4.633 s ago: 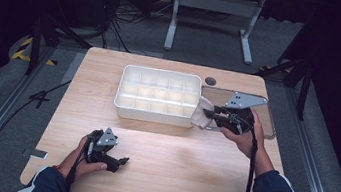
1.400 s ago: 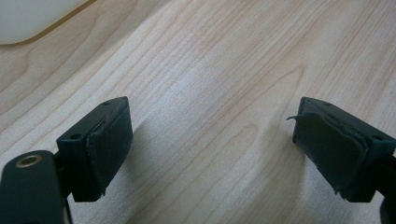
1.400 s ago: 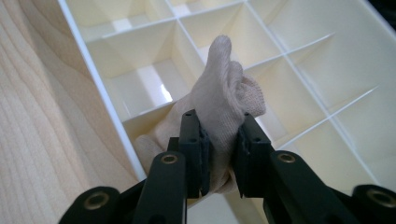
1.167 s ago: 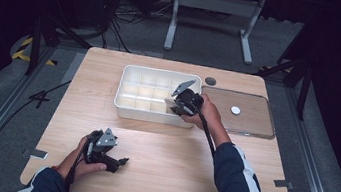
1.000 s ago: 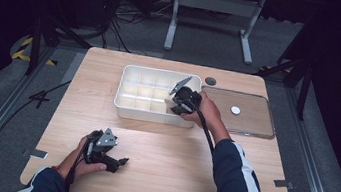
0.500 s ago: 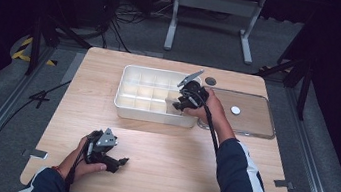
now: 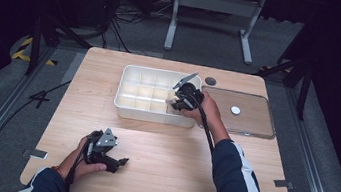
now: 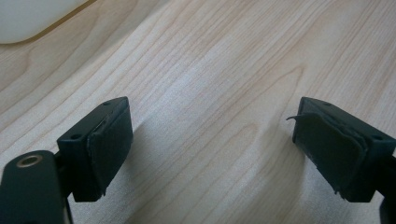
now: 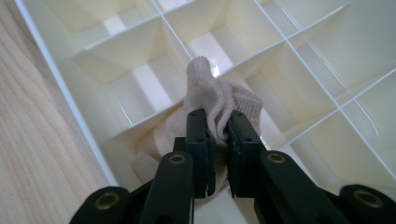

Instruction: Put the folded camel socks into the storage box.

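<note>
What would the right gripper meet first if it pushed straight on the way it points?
Probably the white divider wall just beyond the cloth pinched in the right gripper, inside the compartment tray; depth is unclear.

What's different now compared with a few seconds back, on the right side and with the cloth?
The right claw carried the cloth from beside the divided tray's right end into a compartment near its right end. Its jaws have just been closing and now pinch the cloth. The left claw stayed open on the table; the tray and clear lid kept their places.

Cream knit cloth [image 9: 212, 105], bunched, in divided box [image 9: 70, 121]
</note>
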Available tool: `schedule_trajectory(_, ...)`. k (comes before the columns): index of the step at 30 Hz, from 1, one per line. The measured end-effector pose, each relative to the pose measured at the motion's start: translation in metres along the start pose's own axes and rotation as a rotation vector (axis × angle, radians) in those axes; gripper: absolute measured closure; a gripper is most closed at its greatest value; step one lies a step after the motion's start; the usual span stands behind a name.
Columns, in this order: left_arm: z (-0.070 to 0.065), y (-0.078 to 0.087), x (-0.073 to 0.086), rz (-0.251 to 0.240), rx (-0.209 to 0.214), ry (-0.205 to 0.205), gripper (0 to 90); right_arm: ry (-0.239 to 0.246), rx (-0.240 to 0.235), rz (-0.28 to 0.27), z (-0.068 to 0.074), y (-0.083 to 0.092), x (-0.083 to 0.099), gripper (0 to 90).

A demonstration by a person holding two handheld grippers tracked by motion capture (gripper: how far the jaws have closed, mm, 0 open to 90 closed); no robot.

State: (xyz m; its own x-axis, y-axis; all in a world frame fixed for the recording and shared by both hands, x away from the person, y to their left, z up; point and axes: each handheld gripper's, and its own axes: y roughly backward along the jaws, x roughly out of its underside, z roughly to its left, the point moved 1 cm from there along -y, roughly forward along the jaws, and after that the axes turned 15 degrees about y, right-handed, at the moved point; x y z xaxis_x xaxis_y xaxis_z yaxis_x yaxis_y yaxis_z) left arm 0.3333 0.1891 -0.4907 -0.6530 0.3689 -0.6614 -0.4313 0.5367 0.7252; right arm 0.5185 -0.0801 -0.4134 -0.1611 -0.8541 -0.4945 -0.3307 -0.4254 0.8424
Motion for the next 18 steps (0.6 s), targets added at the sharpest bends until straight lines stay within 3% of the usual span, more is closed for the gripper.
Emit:
schedule_trajectory(6,0.000,0.000,0.000,0.000,0.000,0.002,12.5,0.025,-0.013,0.033,0.002,-0.005,-0.001,82.4)
schedule_trajectory(9,0.000,0.000,0.000,0.000,-0.002,0.002,12.5,0.043,-0.029,0.085,0.006,-0.014,-0.002,82.5)
schedule_trajectory(18,0.000,0.000,0.000,0.000,0.000,0.003,12.6,0.022,-0.065,0.114,0.002,-0.019,-0.002,82.5)
